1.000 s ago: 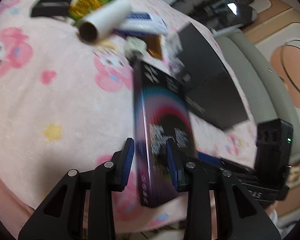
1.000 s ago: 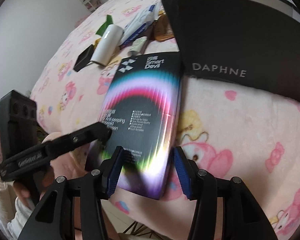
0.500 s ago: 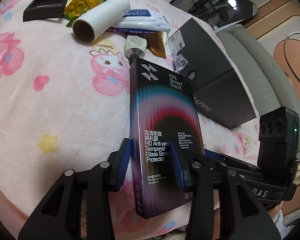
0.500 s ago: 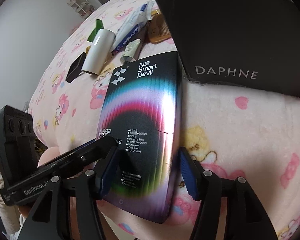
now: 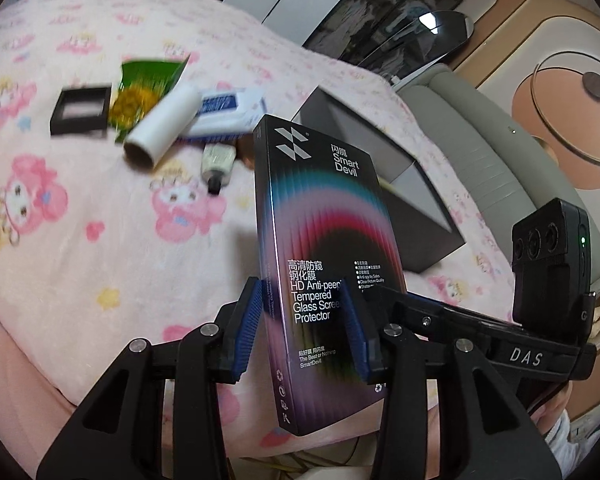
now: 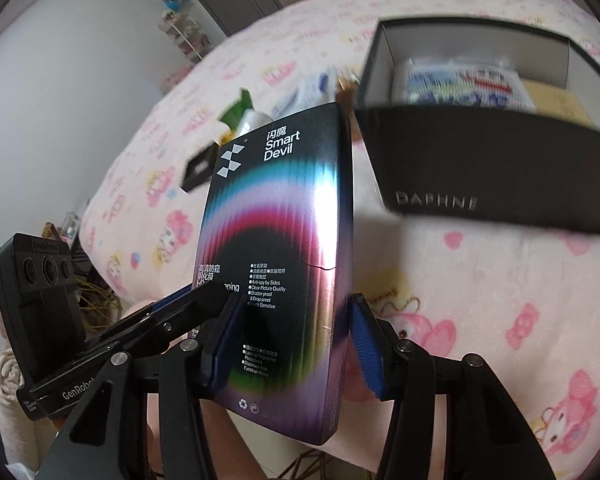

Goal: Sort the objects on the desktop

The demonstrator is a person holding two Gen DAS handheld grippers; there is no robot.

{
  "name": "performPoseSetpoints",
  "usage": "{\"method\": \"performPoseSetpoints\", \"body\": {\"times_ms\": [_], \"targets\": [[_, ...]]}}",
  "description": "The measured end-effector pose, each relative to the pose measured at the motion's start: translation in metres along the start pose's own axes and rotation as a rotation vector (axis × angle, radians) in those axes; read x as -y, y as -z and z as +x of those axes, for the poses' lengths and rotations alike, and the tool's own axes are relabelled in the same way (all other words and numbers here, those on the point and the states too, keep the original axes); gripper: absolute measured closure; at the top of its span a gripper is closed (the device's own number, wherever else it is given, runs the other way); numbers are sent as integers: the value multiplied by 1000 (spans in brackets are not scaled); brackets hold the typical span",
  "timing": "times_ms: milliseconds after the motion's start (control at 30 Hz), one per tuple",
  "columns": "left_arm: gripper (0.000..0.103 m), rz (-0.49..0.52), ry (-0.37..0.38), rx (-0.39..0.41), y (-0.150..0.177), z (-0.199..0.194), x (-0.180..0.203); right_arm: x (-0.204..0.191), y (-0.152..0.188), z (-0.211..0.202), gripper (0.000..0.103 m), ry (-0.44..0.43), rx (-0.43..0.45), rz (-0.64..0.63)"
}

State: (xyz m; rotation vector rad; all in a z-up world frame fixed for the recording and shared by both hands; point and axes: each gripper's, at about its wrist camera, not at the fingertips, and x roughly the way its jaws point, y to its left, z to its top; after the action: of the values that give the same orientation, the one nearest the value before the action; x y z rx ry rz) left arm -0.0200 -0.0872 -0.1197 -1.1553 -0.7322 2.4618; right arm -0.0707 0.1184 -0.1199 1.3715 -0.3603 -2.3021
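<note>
Lifted since half a second ago, the screen protector box [image 5: 323,264] now hangs clear of the pink blanket [image 5: 80,240], its top nearer the open black Daphne box [image 6: 479,176]; your left gripper [image 5: 303,320] clamps its lower thin edges; your right gripper [image 6: 296,340] brackets its lower end, pads looking slightly apart from it, so I cannot tell if it grips; likely light, stiff, glossy and slippery; hold the long edges; dark card, rainbow arc, white lettering.
</note>
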Motion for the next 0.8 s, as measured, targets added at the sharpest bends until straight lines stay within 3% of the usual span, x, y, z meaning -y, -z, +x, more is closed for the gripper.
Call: {"method": "performPoseSetpoints", "body": {"times_ms": [367, 533, 800], "targets": [[63, 89, 71, -11, -51, 19, 62, 12, -42, -53, 55, 59, 102, -40], [61, 109, 90, -54, -75, 60, 91, 41, -75, -86, 55, 121, 165, -20], [59, 120, 114, -134, -109, 130, 132, 98, -117, -103, 55, 246, 190, -6]]}}
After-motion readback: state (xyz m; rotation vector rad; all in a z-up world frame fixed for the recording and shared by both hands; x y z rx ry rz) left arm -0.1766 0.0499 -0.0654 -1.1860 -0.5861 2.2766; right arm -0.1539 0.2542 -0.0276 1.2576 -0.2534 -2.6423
